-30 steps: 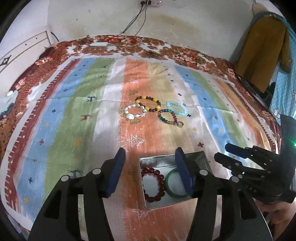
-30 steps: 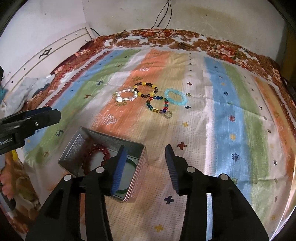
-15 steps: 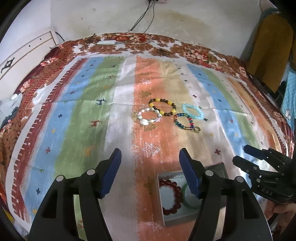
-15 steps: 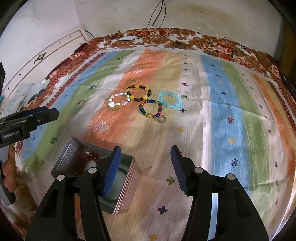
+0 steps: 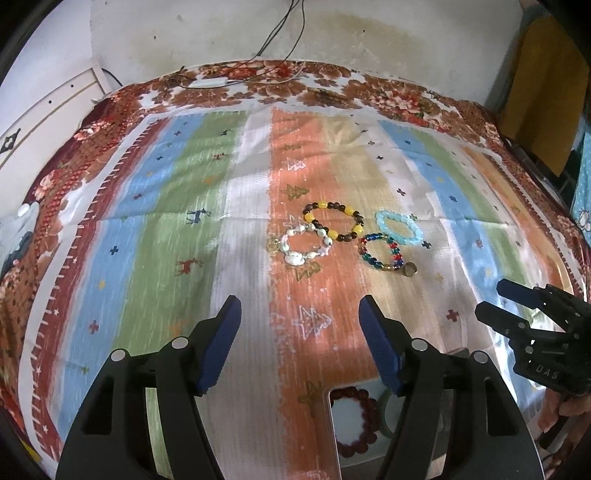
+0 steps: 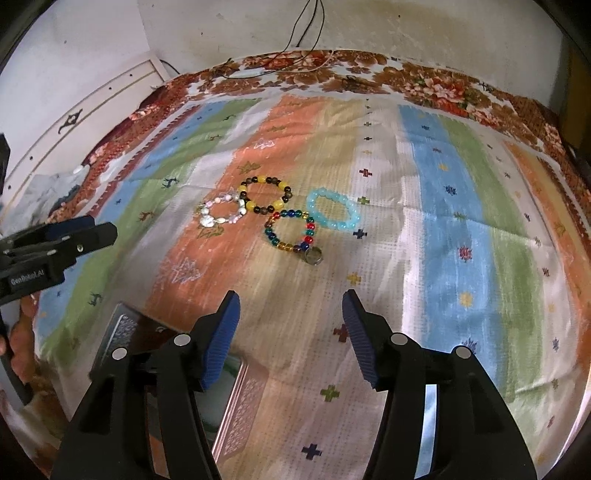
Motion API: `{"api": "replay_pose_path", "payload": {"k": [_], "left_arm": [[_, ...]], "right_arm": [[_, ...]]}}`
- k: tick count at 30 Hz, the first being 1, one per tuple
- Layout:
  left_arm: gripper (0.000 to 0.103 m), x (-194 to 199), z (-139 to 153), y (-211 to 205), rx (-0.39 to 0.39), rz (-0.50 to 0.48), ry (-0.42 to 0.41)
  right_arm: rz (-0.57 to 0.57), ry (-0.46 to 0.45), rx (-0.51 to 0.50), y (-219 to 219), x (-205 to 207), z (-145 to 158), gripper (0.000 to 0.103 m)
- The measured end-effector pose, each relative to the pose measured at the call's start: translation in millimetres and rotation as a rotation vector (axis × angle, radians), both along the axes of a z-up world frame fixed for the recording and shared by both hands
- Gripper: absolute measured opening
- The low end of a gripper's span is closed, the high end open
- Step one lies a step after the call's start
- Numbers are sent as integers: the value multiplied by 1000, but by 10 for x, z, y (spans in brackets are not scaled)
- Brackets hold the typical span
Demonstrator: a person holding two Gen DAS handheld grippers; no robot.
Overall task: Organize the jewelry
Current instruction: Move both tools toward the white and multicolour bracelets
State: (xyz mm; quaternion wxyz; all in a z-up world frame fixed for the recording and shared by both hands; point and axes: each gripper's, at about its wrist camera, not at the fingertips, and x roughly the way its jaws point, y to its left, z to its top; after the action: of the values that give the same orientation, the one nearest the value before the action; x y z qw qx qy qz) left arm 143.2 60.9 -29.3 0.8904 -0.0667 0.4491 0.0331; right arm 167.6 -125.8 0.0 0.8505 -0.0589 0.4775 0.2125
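Observation:
Four bead bracelets lie together on the striped cloth: a white shell one (image 5: 295, 258) (image 6: 207, 221), a yellow-and-dark one (image 5: 321, 205) (image 6: 258, 181), a multicoloured one with a ring charm (image 5: 369, 254) (image 6: 284, 245), and a pale blue one (image 5: 382, 221) (image 6: 312, 203). A metal tin (image 5: 331, 424) (image 6: 240, 398) near the bottom edge holds a dark red bracelet (image 5: 375, 417) and a green bangle (image 5: 386, 410). My left gripper (image 5: 298, 306) (image 6: 101, 229) is open and empty, short of the white bracelet. My right gripper (image 6: 290, 299) (image 5: 493, 297) is also open and empty, short of the multicoloured one.
The cloth covers a bed with a floral border (image 5: 332, 85). A white wall (image 5: 221, 33) with hanging cables stands behind it, a white headboard (image 5: 44, 110) on the left, and hanging fabric (image 5: 546, 81) at the right. A hand (image 6: 22, 336) holds the left gripper.
Both grippers have moved forward towards the bracelets, and the tin has slid to the bottom of both views. The jaws of both stand wider, the right most of all.

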Motion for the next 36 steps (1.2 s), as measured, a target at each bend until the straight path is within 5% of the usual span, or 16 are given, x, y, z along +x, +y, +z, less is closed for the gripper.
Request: {"api": "replay_pose_path", "payload": {"k": [36], "left_arm": [[67, 865, -315, 193, -17, -5, 81]], "right_arm": [[-31, 82, -6, 94, 754, -254, 63]]}}
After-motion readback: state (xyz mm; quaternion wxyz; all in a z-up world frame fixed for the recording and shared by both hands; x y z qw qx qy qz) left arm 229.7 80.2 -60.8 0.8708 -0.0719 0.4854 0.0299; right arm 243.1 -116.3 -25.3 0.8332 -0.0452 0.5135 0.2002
